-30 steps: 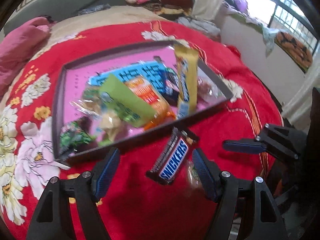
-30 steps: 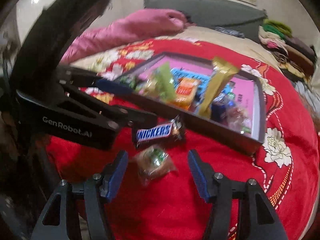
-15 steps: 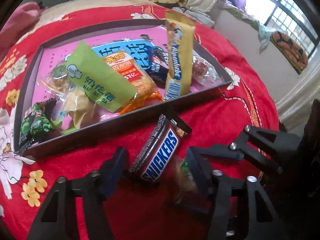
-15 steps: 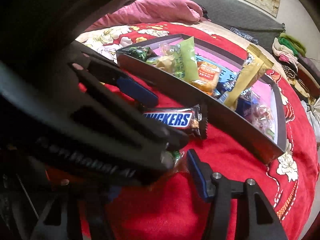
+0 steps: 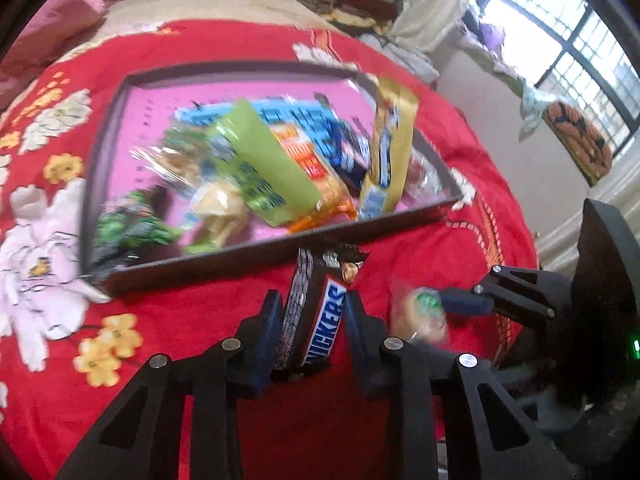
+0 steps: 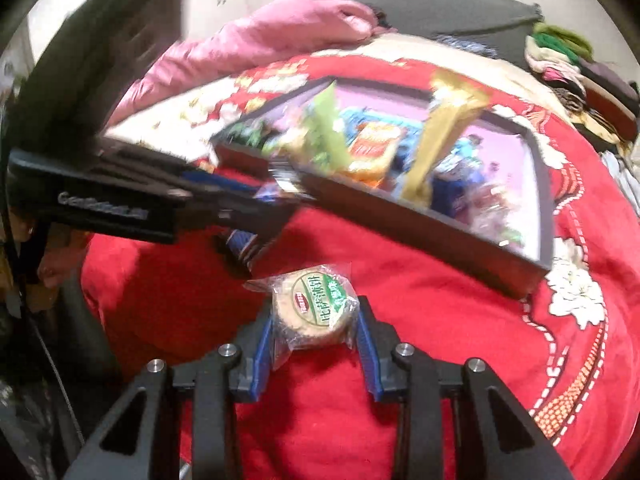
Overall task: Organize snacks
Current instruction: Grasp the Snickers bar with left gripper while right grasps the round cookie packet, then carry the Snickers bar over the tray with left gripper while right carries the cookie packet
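While we look along the left gripper [image 5: 312, 332], the Snickers bar [image 5: 316, 320] stands clamped between its blue pads, brown wrapper with the white-and-blue logo facing up, its crimped far end reaching the near wall of the tray [image 5: 248, 252]. A second ago those jaws stood wide around the bar as it lay on the red blanket [image 5: 200, 308]; now they are pressed shut on its sides.

Between the fingers of the right gripper [image 6: 316, 332] we see a round biscuit pack [image 6: 312, 308], a pale disc in clear wrap with a green and white label. These jaws are closing, and the pads meet the wrap on both sides. A second ago the pack lay loose on the blanket ahead of open fingers.

Beyond both tools sits the dark-rimmed tray with its pink floor, heaped with snacks: a lime green packet [image 5: 268, 160], an orange packet [image 5: 320, 168], a gold bar [image 5: 388, 148] leaning on the right wall, and a dark green packet [image 5: 132, 228] at the near left corner. To the left of the right gripper we see the left one [image 6: 248, 204] reaching in, blurred.
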`<state>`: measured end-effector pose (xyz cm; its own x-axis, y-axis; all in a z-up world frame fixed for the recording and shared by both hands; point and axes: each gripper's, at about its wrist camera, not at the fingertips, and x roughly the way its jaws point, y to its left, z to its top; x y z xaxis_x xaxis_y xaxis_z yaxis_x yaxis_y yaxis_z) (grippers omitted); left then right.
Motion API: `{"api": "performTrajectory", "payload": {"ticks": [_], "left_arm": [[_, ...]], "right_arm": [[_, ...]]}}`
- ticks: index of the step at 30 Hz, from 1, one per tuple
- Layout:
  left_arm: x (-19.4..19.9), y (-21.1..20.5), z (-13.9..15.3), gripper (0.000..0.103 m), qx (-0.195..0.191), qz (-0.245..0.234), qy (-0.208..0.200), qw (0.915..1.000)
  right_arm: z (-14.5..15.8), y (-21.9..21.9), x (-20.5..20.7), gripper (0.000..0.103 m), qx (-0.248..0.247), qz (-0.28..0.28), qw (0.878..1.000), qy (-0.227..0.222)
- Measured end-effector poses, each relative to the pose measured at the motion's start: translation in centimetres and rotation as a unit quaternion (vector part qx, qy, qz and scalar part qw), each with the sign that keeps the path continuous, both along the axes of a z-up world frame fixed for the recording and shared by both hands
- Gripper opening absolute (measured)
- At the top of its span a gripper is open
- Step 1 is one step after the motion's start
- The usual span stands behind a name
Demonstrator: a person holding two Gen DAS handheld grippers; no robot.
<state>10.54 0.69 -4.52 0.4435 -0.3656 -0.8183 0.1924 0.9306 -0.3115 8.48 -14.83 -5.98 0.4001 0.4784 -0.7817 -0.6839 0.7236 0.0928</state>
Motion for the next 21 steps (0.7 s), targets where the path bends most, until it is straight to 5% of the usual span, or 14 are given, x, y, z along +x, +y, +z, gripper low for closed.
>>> {"api": "performTrajectory", "payload": {"ticks": [10, 21], "left_arm": [[-1.0, 5.2, 4.1, 0.032, -0.009, 0.081, -0.055, 0.9951], [2.0, 6.7, 3.8, 0.032, 0.004, 0.122, -0.060, 0.9906]], "right_arm": [[4.0, -2.7, 0.6, 0.038, 0.080, -0.054, 0.993, -0.070], [4.6, -4.3, 4.4, 0.038, 0.096, -0.114, 0.985, -0.082]]}}
